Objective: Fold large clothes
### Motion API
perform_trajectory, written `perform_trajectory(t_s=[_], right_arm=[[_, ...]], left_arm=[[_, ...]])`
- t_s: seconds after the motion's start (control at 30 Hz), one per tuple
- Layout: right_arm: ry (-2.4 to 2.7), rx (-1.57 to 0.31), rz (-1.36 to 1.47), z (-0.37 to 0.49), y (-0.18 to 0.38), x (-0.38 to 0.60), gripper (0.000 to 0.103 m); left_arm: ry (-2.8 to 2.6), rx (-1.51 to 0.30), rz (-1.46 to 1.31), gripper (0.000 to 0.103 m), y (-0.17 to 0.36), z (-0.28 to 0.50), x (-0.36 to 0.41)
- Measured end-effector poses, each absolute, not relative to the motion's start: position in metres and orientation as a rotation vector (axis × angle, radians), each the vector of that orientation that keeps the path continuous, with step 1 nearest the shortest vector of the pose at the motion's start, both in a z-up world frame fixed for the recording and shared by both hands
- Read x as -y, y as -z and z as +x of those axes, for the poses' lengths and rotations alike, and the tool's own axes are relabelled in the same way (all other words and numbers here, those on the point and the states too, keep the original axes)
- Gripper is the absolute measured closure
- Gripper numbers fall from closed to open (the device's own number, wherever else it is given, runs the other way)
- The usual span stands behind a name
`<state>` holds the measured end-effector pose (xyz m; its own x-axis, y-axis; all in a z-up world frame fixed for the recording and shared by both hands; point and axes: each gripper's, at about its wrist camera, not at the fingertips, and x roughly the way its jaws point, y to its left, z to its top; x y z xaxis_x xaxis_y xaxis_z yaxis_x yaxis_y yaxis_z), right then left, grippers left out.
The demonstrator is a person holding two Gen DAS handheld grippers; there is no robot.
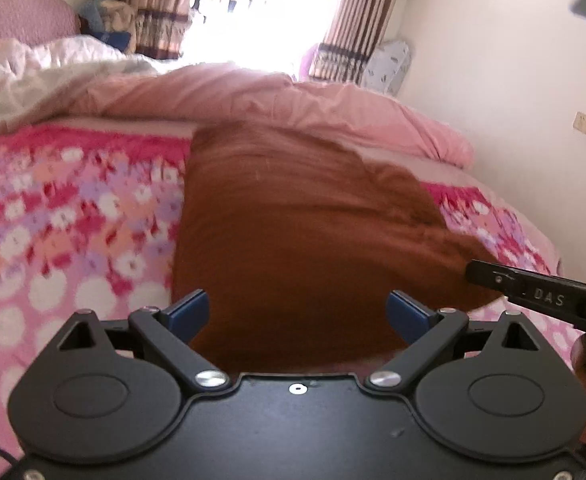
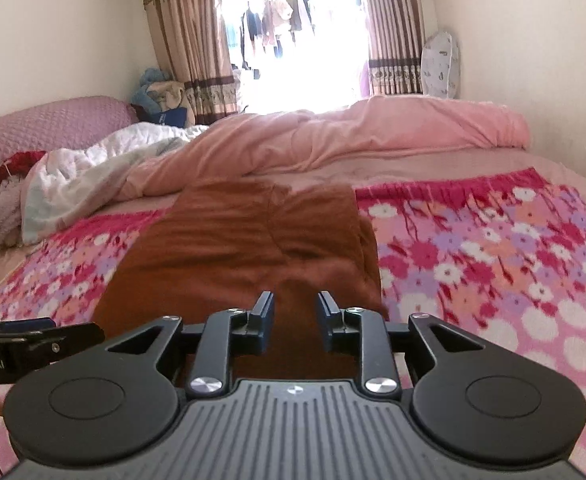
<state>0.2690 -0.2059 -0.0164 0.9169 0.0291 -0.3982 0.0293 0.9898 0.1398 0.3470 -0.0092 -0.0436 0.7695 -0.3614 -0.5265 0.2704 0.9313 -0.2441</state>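
Note:
A large brown garment (image 1: 293,232) lies folded lengthwise on the flowered pink blanket (image 1: 65,224); it also shows in the right wrist view (image 2: 245,248). My left gripper (image 1: 297,314) hangs over its near end, fingers wide apart, holding nothing. My right gripper (image 2: 295,322) is over the garment's near right part, fingers part open with brown cloth seen between them, not clamped. The right gripper's body (image 1: 541,296) shows at the right of the left wrist view. The left gripper's body (image 2: 33,340) shows at the left of the right wrist view.
A pink duvet (image 2: 353,136) and a white quilt (image 2: 93,168) are bunched at the far side of the bed. A pink pillow (image 2: 45,128) lies at the left. Walls close in on both sides; a bright window with curtains (image 2: 293,40) is beyond.

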Motion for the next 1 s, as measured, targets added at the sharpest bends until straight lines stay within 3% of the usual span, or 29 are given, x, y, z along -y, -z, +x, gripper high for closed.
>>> perform_trajectory(t_s=[0.3,1.0], right_arm=[[0.001,-0.479,0.182,0.289,0.056,0.214,0.074],[-0.006,-0.479,0.191,0.292,0.063,0.214,0.074]], left_arm=[[0.356,-0.668,-0.162,0.005,0.082,0.37,0.019],[0.379,-0.689,-0.188,0.005,0.081,0.375,0.014]])
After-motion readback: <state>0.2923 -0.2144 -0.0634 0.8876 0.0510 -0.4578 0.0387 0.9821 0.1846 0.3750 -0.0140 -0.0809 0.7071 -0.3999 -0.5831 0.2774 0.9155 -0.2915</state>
